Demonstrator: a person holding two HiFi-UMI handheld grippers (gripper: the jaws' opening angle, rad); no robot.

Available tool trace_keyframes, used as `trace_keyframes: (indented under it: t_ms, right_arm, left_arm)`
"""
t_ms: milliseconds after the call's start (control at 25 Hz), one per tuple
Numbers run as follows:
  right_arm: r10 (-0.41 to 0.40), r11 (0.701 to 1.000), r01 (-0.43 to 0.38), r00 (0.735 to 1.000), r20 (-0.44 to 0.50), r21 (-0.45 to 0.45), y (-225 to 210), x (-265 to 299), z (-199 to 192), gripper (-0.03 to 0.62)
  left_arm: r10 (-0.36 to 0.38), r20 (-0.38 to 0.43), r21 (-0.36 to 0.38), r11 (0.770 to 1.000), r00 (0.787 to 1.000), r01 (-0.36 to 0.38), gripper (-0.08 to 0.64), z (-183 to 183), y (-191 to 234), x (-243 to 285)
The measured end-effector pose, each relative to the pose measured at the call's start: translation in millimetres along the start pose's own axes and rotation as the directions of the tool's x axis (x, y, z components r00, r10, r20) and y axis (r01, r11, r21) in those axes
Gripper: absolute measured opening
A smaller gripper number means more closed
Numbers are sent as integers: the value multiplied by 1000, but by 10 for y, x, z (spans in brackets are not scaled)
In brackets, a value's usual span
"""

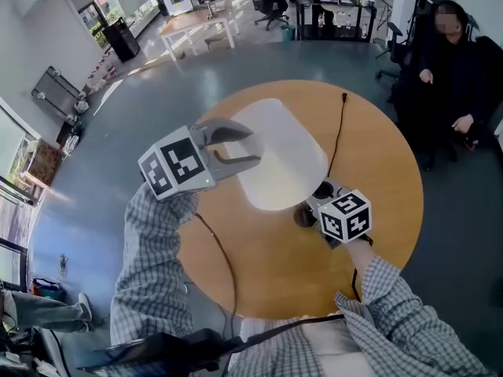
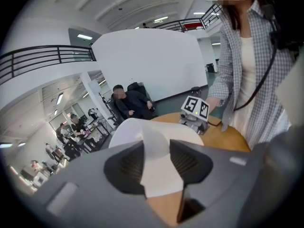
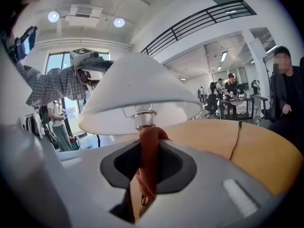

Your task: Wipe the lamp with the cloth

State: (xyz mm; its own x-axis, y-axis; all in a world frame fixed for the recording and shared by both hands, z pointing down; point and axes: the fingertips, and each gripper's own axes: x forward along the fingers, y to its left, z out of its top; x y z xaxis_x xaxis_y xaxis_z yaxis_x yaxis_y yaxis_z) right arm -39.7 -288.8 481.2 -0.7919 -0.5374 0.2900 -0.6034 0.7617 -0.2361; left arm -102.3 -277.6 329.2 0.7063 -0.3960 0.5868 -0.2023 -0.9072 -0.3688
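Observation:
The lamp's white cone shade (image 1: pixel 279 159) stands in the middle of the round wooden table (image 1: pixel 377 218). My left gripper (image 1: pixel 250 146) is at the shade's left edge, jaws apart. In the left gripper view the shade (image 2: pixel 156 141) fills the gap between the pads, and no squeeze shows. My right gripper (image 1: pixel 313 203) reaches under the shade's near right side, shut on a rust-coloured cloth (image 3: pixel 148 160). The cloth hangs between the jaws, and its top lies against the metal socket (image 3: pixel 144 115) under the shade (image 3: pixel 137 89).
A black cable (image 1: pixel 338 132) runs from the lamp across the far side of the table to its edge. A person in black (image 1: pixel 452 77) sits beyond the table's right side. Desks and chairs (image 1: pixel 196 26) stand further back on the grey floor.

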Motion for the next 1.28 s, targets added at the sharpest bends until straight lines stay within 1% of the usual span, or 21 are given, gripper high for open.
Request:
trace_keyframes:
  t_ms: [120, 200, 400, 520, 600, 640, 720, 800, 920, 1080, 1160, 1280]
  right_arm:
    - [-16, 1000, 15, 999, -41, -10, -103, -35, -176, 71]
    - [-31, 999, 29, 996, -85, -21, -161, -90, -330, 71]
    - [-63, 997, 53, 968, -242, -48, -207, -318, -918, 71]
    - [-64, 998, 59, 954, -295, -26, -179, -467, -1236, 71]
    - [-65, 998, 64, 949, -309, -15, -150, -512, -1339, 71]
    - [-66, 998, 67, 950, -305, -8, -140, -520, -1335, 71]
    - [-68, 998, 70, 960, -272, 0, -126, -504, -1202, 71]
    - [-63, 998, 64, 975, -212, -4, -115, -439, -953, 71]
    - [-33, 999, 29, 993, -116, -30, -44, -264, -522, 69]
    - [19, 998, -20, 1000, -16, -64, 119, -48, -29, 69]
    - [33, 997, -33, 999, -5, -76, 184, 33, 67, 69]
    - [38, 997, -40, 999, -38, -69, 207, 63, -73, 69]
  left_arm:
    - [3, 4, -3, 1000, 1000, -3, 163, -2, 37, 42]
    - [4, 5, -6, 1000, 1000, -4, 164, -3, 83, 50]
    - [8, 10, -16, 1000, 1000, -8, 167, 25, 152, 48]
    - [8, 11, -15, 1000, 1000, -8, 168, 13, 156, 58]
    - [8, 11, -13, 1000, 1000, -8, 169, 7, 159, 52]
    - [8, 12, -12, 1000, 1000, -8, 169, 13, 160, 49]
    - [9, 11, -11, 1000, 1000, -9, 169, 31, 161, 53]
    - [8, 8, -14, 1000, 1000, -7, 169, 41, 152, 69]
    - [3, 0, -22, 1000, 1000, -3, 169, 29, 116, 84]
    - [11, 11, -7, 1000, 1000, -11, 170, 33, 143, 90]
    - [11, 11, -7, 1000, 1000, -11, 170, 30, 152, 68]
    - [13, 14, -9, 1000, 1000, -13, 170, 37, 155, 64]
